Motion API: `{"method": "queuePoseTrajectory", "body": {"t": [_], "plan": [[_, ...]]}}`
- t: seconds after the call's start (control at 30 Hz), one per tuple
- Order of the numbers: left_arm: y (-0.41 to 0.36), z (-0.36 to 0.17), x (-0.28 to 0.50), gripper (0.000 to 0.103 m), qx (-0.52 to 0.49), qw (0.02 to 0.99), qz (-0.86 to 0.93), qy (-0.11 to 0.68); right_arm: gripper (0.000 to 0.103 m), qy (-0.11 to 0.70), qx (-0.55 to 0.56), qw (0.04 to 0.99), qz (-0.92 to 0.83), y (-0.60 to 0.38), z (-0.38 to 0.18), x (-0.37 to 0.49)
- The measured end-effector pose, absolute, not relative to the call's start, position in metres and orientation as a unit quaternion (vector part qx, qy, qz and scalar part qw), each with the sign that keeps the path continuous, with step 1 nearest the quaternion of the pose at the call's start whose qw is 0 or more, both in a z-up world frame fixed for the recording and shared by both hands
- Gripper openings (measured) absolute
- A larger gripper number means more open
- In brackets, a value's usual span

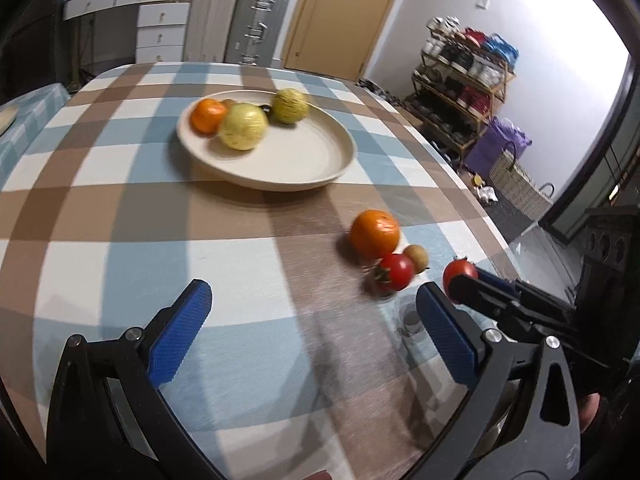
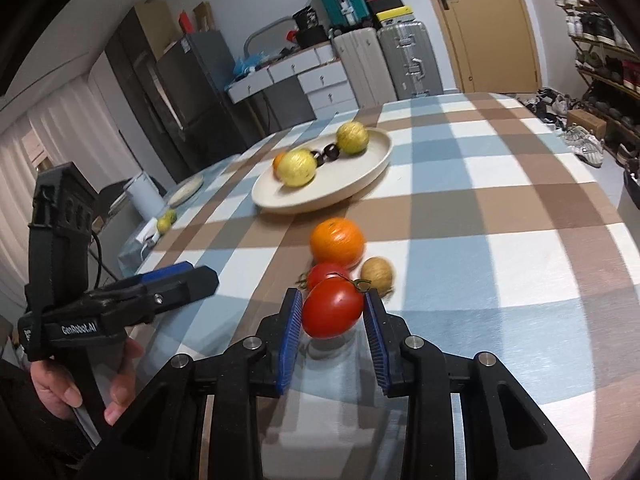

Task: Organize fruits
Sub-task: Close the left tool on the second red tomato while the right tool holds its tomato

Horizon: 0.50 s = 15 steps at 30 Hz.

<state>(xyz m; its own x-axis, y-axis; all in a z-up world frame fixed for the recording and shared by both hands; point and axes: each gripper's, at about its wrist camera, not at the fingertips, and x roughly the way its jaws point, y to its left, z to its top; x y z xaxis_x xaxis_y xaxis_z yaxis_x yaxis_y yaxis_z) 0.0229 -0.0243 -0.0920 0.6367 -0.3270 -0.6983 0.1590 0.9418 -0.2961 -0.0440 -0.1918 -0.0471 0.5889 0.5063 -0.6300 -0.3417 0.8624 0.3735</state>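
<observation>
Fruit: plate (image 1: 340, 160) beyond the fingers holds an orange (image 1: 207, 115) and two yellow fruits; right gripper (image 2: 333, 314) clasps a tomato (image 2: 332, 308); left gripper (image 1: 316, 320) gapes.

Even indoor light fills both views, with white glare on the wall (image 1: 568, 40) at the upper right of the left view. Fisheye bending curves the bench (image 1: 120, 208) edges. Motion blur smears the plate (image 2: 360, 184) and fruit; soft shadows fall beneath them.
</observation>
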Motion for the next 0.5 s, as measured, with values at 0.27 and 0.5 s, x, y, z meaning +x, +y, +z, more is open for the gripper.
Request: {"method": "queuePoseTrajectory", "body": {"t": [0.27,0.5], "plan": [[-0.066,-0.103,0.047,0.102,-0.086,0.883,-0.165,0.432,0.032,0.380,0.131,0.890,0.215,-0.231,-0.044,-0.040],[-0.085,-0.109,0.063,0.101,-0.077,0.881,-0.172,0.435,0.032,0.371,0.149,0.894,0.202,-0.259,-0.041,-0.041]]}}
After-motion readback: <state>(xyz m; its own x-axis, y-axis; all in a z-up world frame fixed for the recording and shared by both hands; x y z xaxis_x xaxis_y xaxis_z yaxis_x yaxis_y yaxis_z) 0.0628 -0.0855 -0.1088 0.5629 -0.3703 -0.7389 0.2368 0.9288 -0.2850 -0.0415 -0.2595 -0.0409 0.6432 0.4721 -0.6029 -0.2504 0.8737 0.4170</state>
